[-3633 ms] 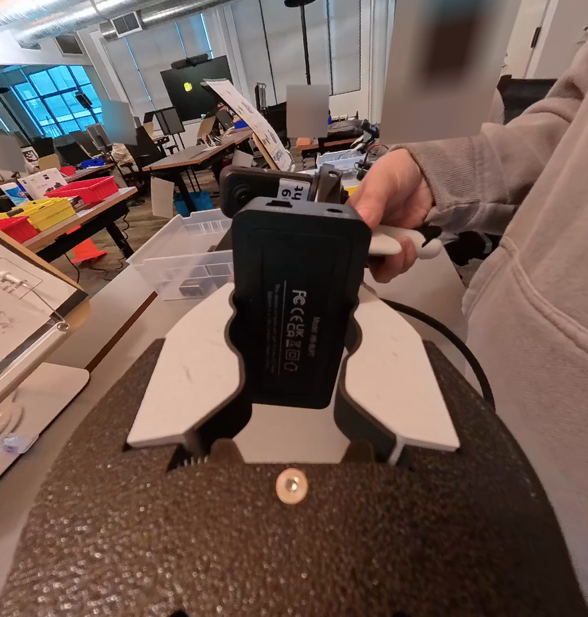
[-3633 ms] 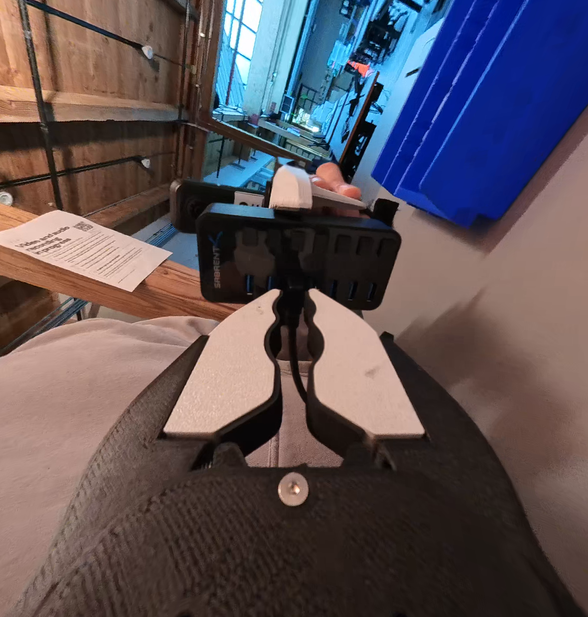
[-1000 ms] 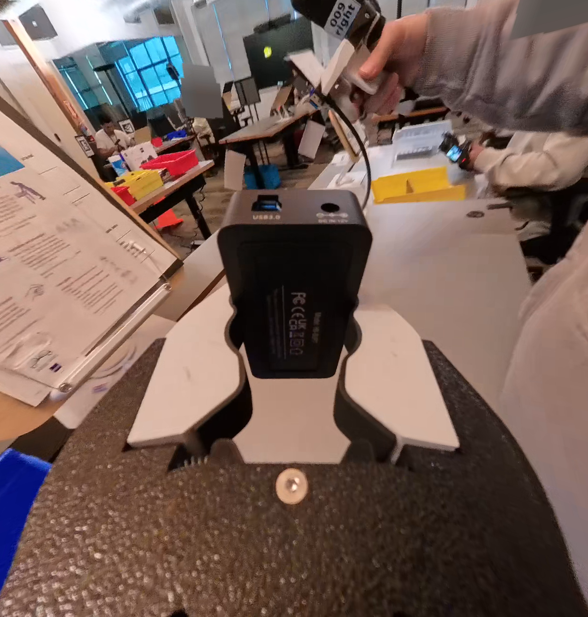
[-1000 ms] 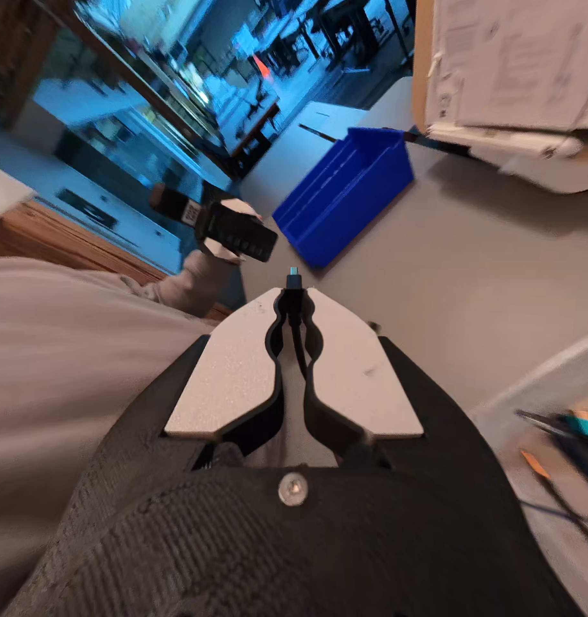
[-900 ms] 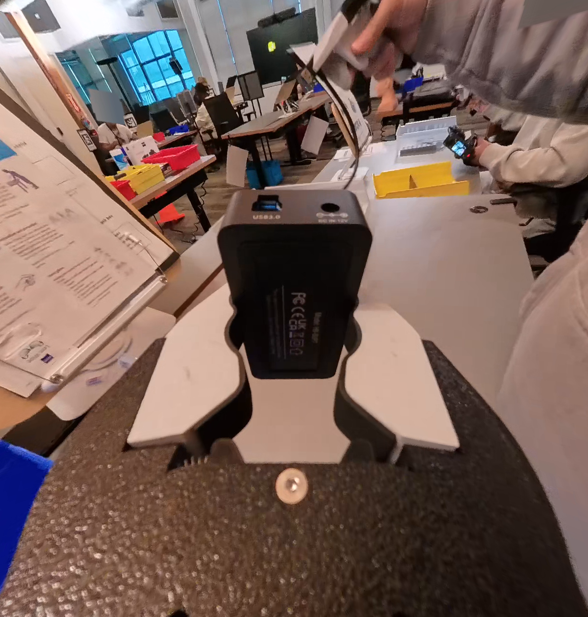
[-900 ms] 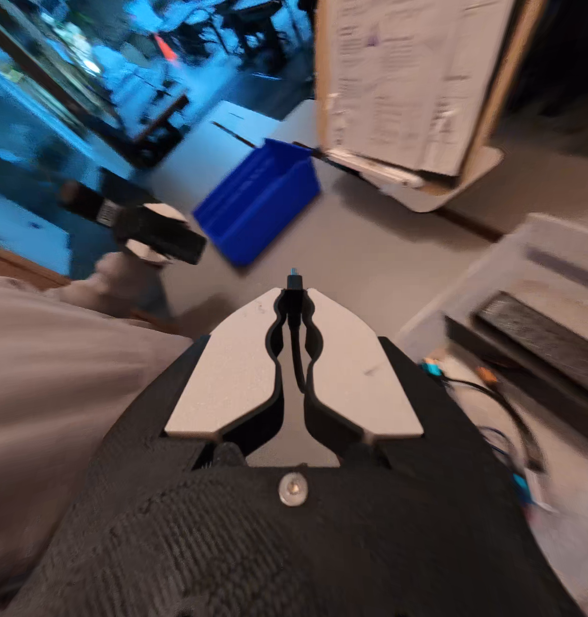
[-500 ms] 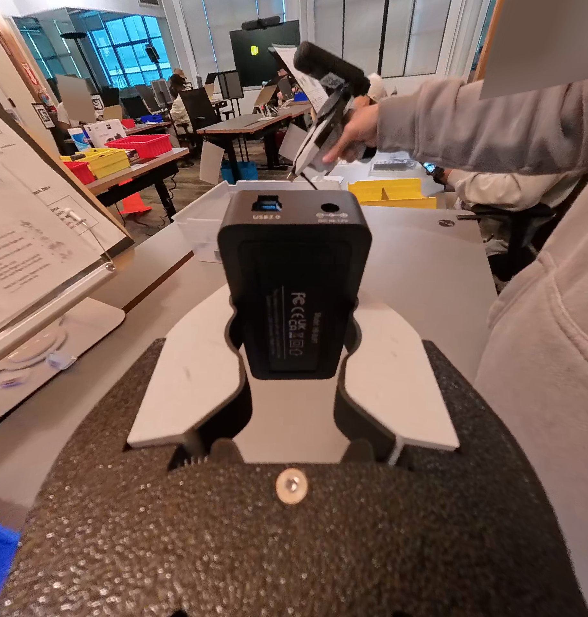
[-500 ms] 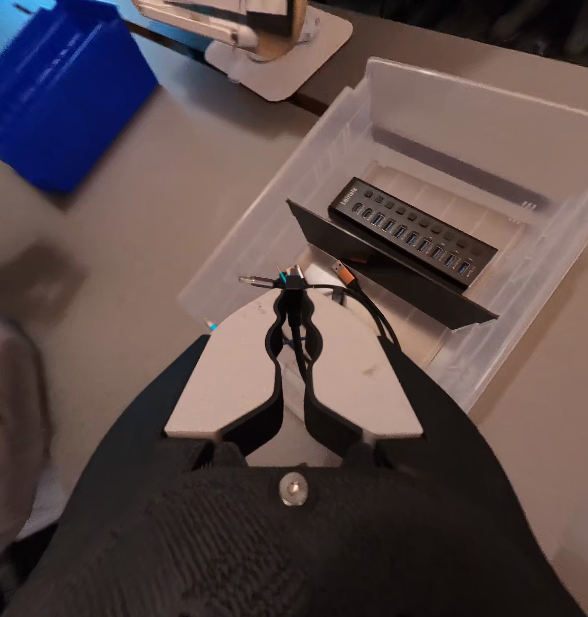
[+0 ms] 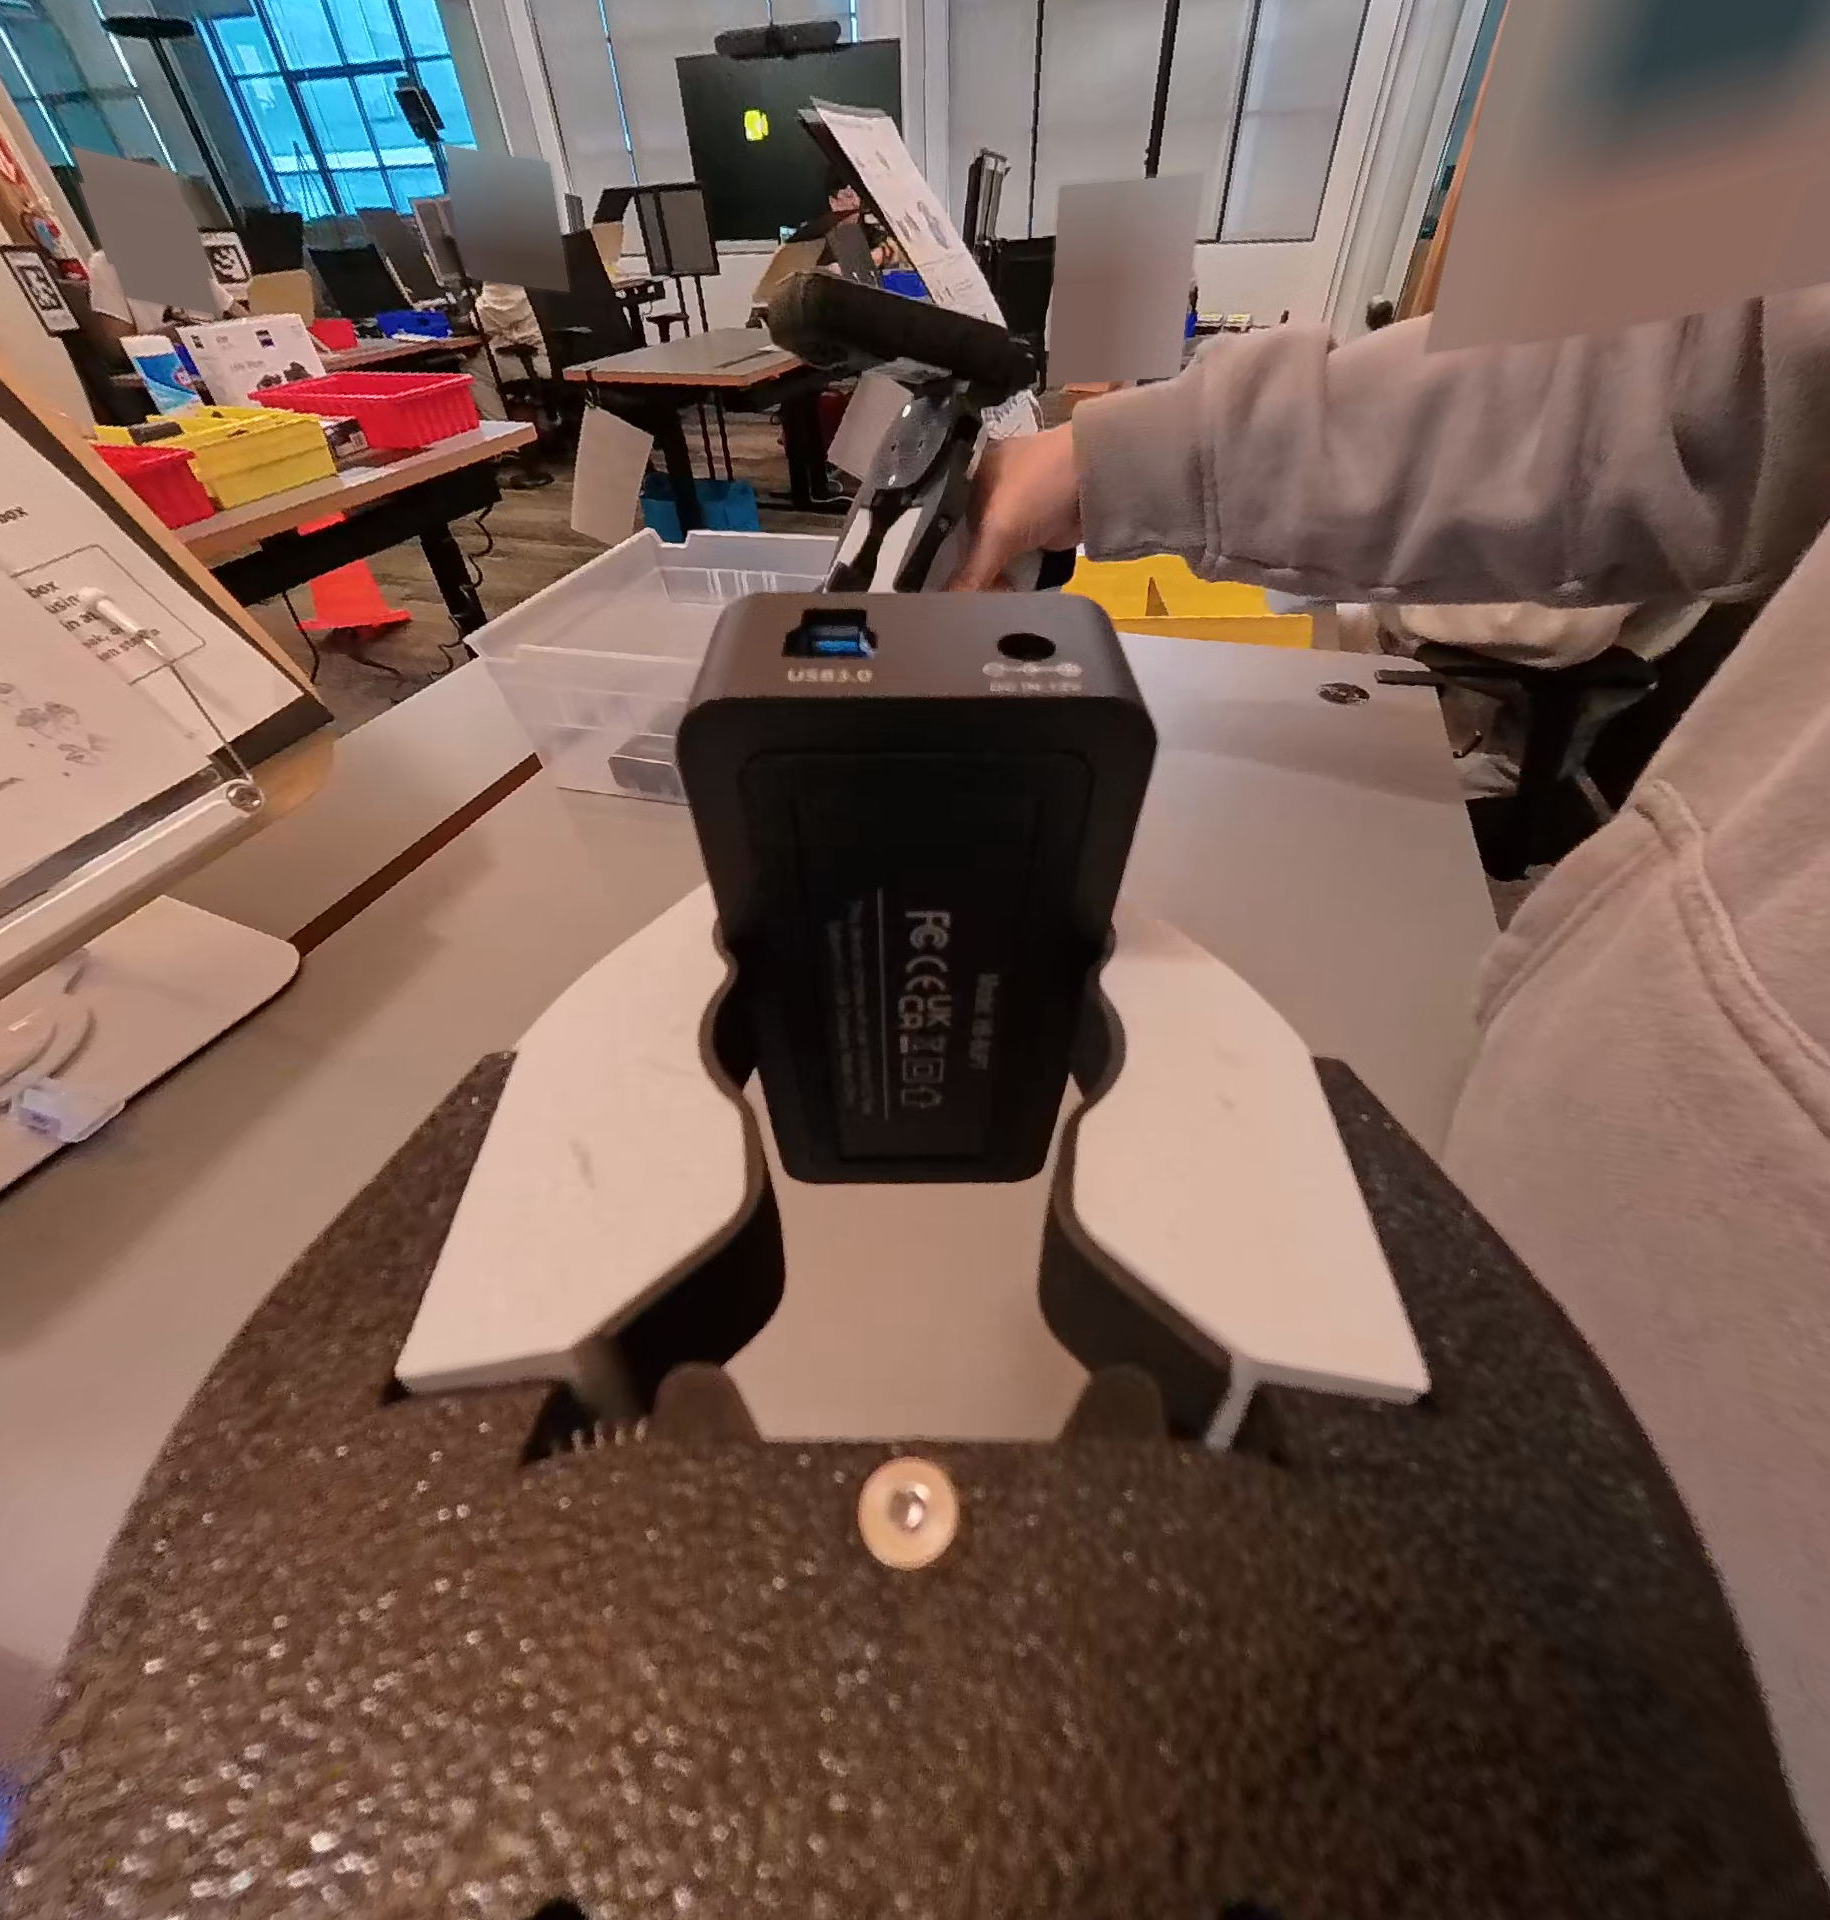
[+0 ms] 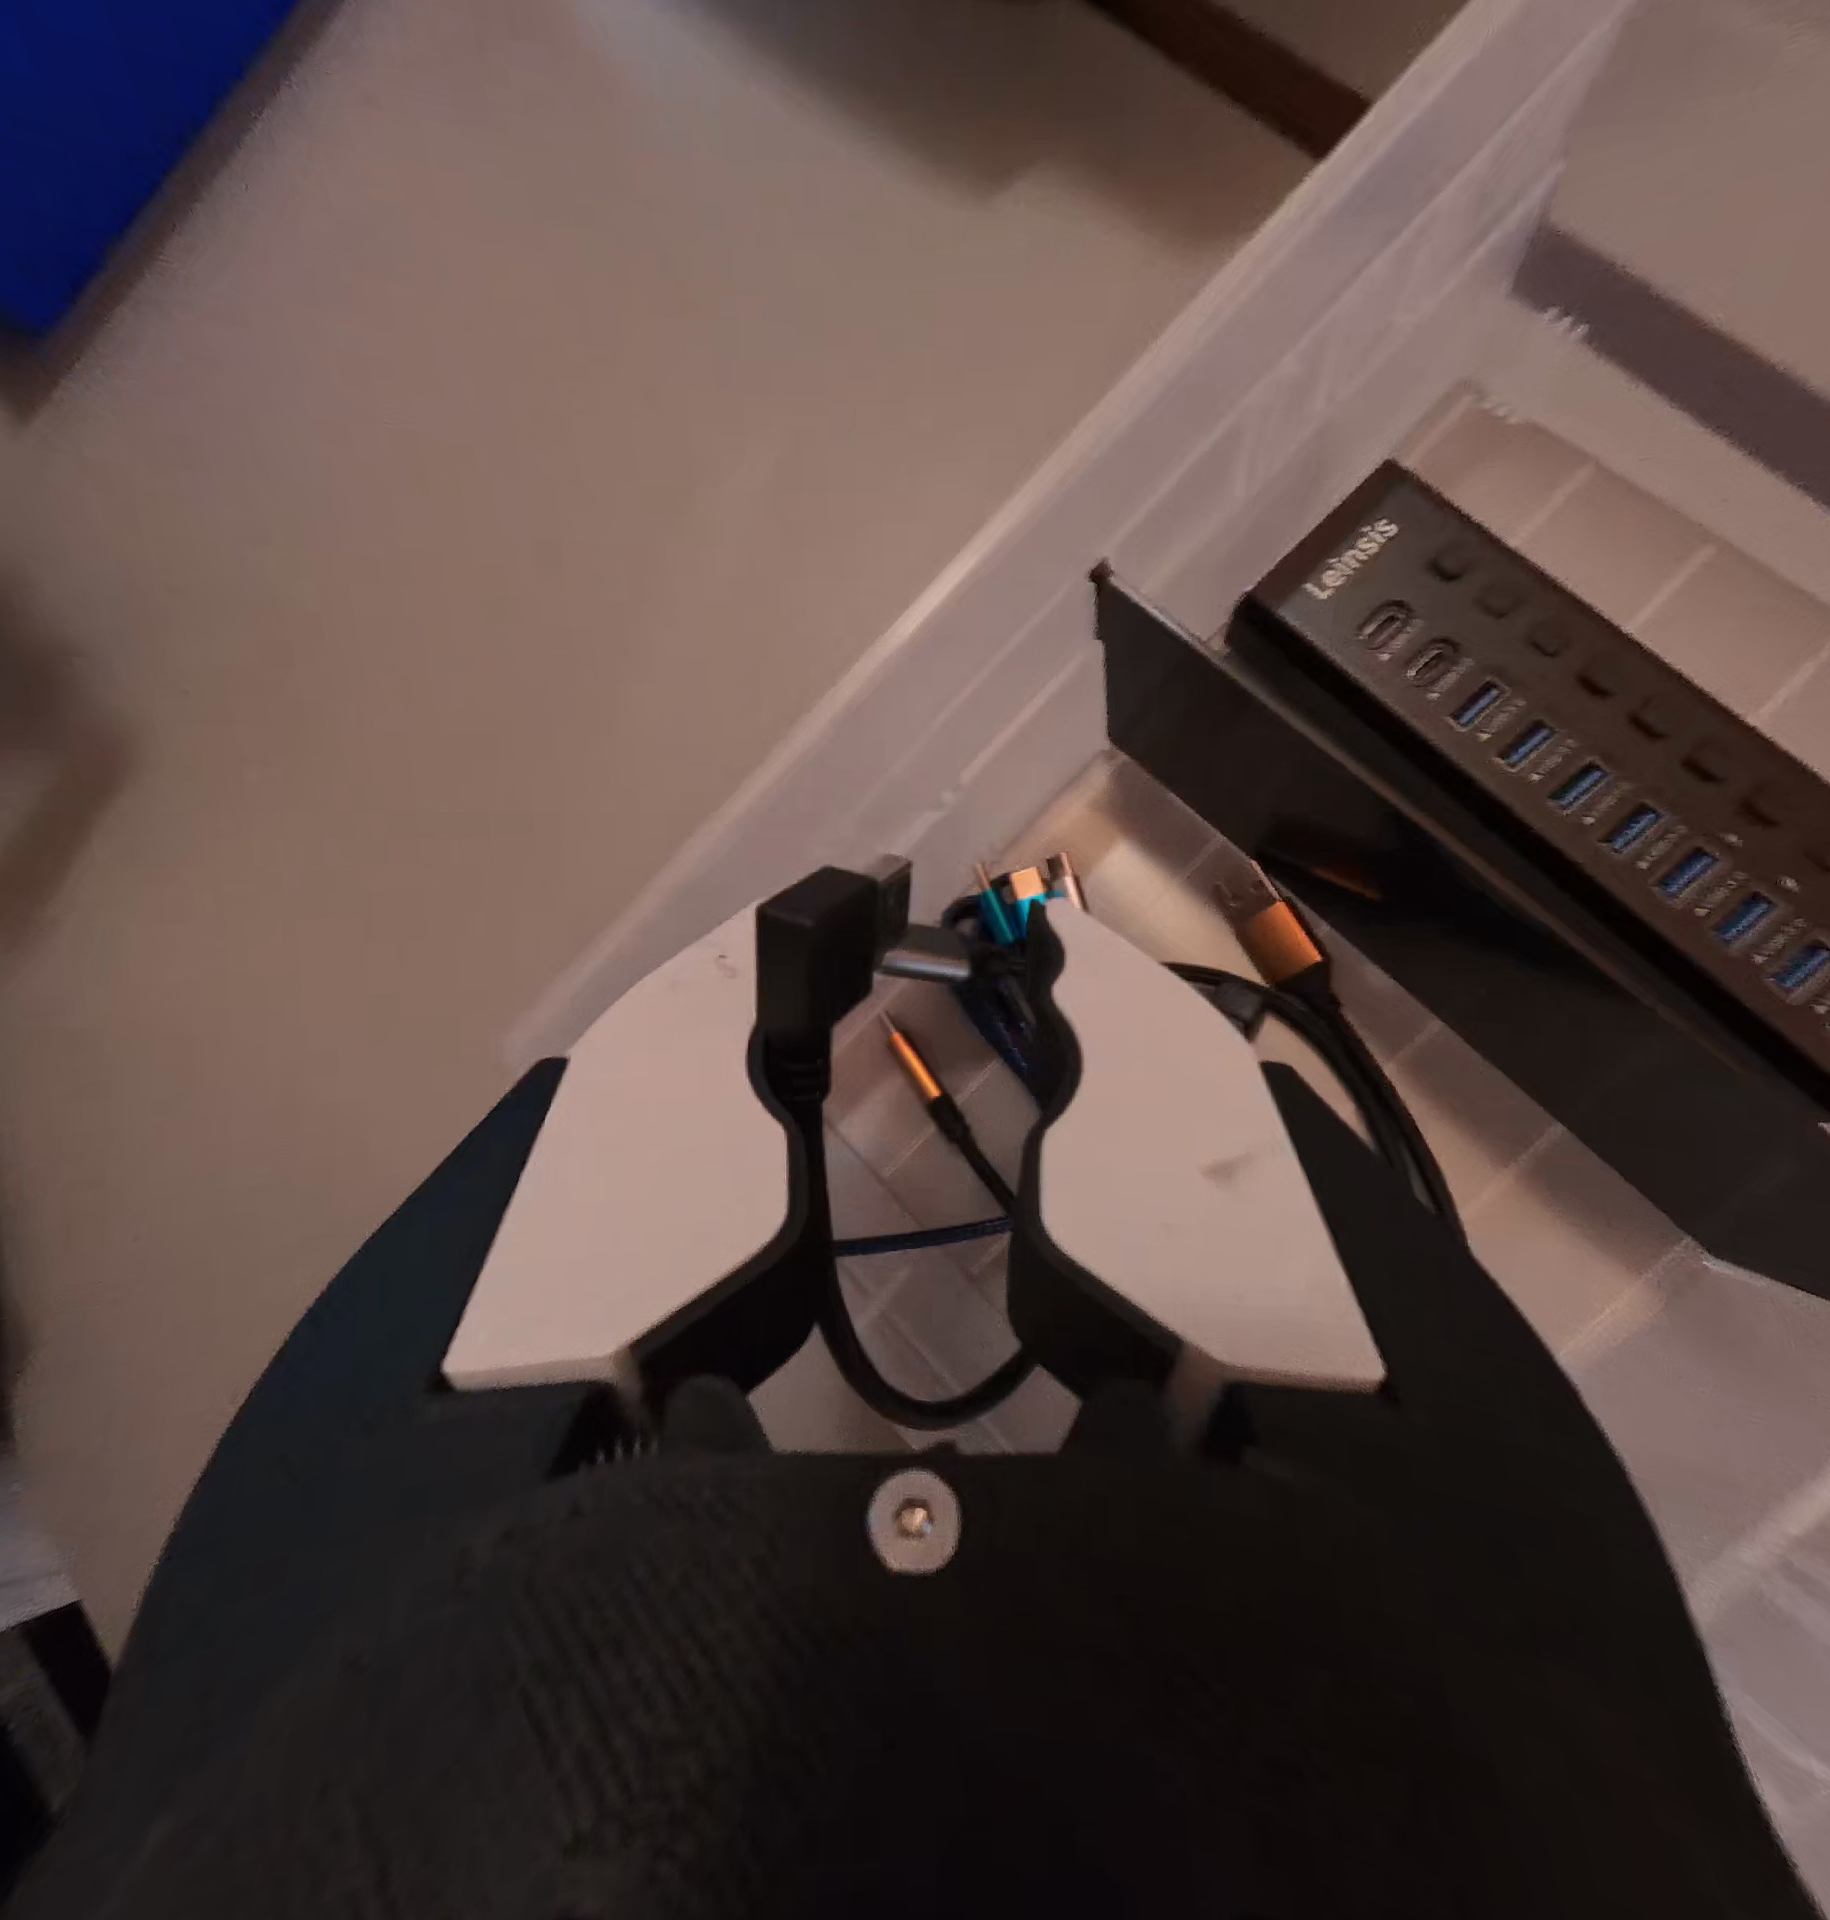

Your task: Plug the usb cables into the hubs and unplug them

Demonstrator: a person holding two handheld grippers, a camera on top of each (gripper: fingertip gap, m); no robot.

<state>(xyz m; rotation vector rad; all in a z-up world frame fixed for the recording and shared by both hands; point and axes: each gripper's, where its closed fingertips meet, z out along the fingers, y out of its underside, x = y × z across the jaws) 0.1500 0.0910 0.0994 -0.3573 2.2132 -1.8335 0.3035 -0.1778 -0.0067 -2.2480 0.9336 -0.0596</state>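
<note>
The left gripper (image 9: 911, 1023) pinches a black hub (image 9: 916, 862) upright, blue port on top. The right gripper (image 10: 916, 997), fingers spread, hangs over the clear bin (image 10: 1254, 343) beside a black-plugged cable (image 10: 807, 940)

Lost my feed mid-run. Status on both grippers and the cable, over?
Left gripper shut on black hub, ports empty. Right gripper open above clear bin, black cable loose between its fingers. Other cables and long hub in the bin.

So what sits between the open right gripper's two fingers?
In the right wrist view, the right gripper is open; the black USB cable plug, a blue braided cable and the clear plastic bin's floor show between its fingers.
</note>
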